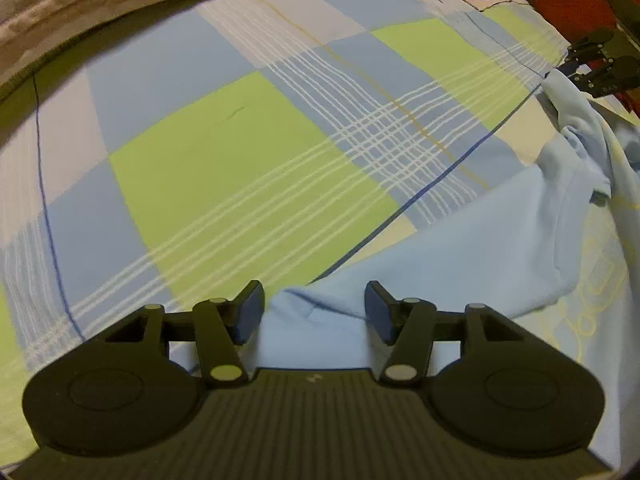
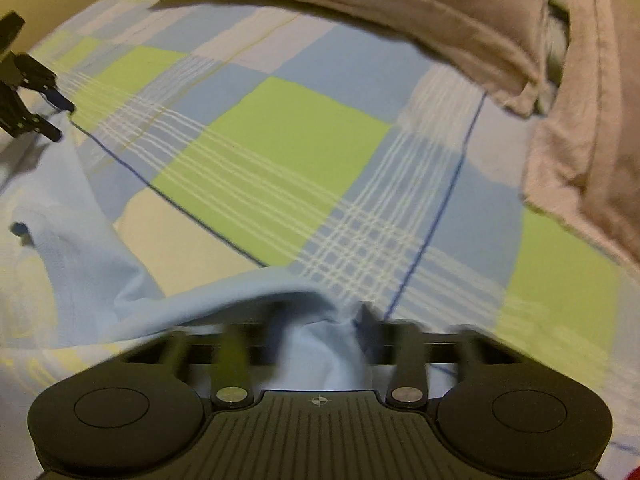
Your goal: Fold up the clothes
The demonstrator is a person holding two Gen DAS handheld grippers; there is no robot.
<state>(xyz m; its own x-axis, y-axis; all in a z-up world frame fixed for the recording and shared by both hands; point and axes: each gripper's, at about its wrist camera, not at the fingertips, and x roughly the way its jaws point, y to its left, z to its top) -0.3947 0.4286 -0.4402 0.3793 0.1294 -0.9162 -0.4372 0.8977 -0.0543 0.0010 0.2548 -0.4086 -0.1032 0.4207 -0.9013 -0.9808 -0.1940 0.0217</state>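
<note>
A light blue shirt (image 1: 472,240) with a pale yellow print lies spread on the checked bedsheet (image 1: 240,152). My left gripper (image 1: 316,304) points down at one shirt edge. Its fingers (image 1: 252,312) stand apart with the cloth between them, and the pads are clear of it. In the right wrist view the shirt (image 2: 80,264) runs off to the left. My right gripper (image 2: 320,316) is blurred. A bunched fold of the shirt fills the gap between its fingers, which still stand apart. Each gripper also shows small in the other's view: right gripper (image 1: 574,72), left gripper (image 2: 60,120).
Beige pillows or bedding (image 2: 400,4) lie along the far side of the bed, with more pinkish bedding (image 2: 588,152) on the right. A pile of red and dark clothes (image 1: 580,8) sits at the far right corner.
</note>
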